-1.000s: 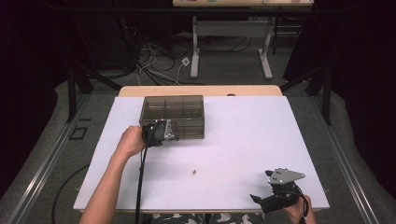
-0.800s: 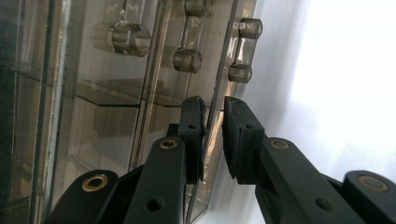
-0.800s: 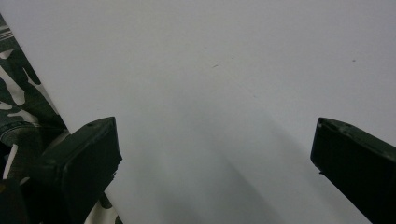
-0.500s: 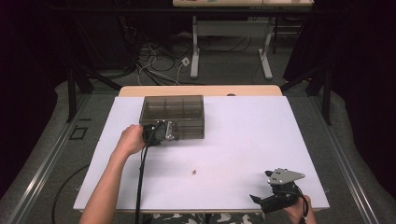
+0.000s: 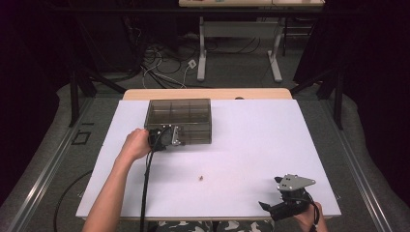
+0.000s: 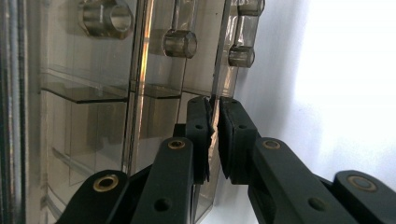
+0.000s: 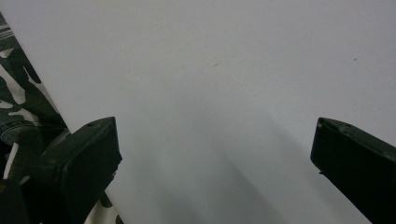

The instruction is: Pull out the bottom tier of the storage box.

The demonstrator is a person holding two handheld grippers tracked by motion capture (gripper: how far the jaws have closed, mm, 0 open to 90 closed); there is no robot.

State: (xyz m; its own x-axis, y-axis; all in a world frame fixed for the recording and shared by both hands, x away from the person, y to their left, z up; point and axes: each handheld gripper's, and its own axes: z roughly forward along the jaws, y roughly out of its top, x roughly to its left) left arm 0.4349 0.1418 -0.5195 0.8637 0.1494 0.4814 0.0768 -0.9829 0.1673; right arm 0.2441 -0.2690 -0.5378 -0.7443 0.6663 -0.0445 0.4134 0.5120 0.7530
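A smoky clear plastic compartment box (image 5: 179,118) stands at the far left-centre of the white table (image 5: 251,140). My left gripper (image 5: 175,137) is at the box's near wall. In the left gripper view its jaws have just been closing, and the left gripper (image 6: 213,122) is now shut, its pads pressing a thin clear tab on the edge of the box (image 6: 93,70). My right gripper (image 5: 273,209) rests near the table's front right edge, far from the box. In its own view the right gripper (image 7: 215,154) stands wide open over bare white tabletop.
A tiny brown object (image 5: 200,177) lies on the table between the two grippers. The left gripper's black cable (image 5: 145,188) trails toward the front edge. Camouflage-patterned cloth (image 7: 18,102) shows past the table edge. Desk legs and cables sit on the floor beyond.
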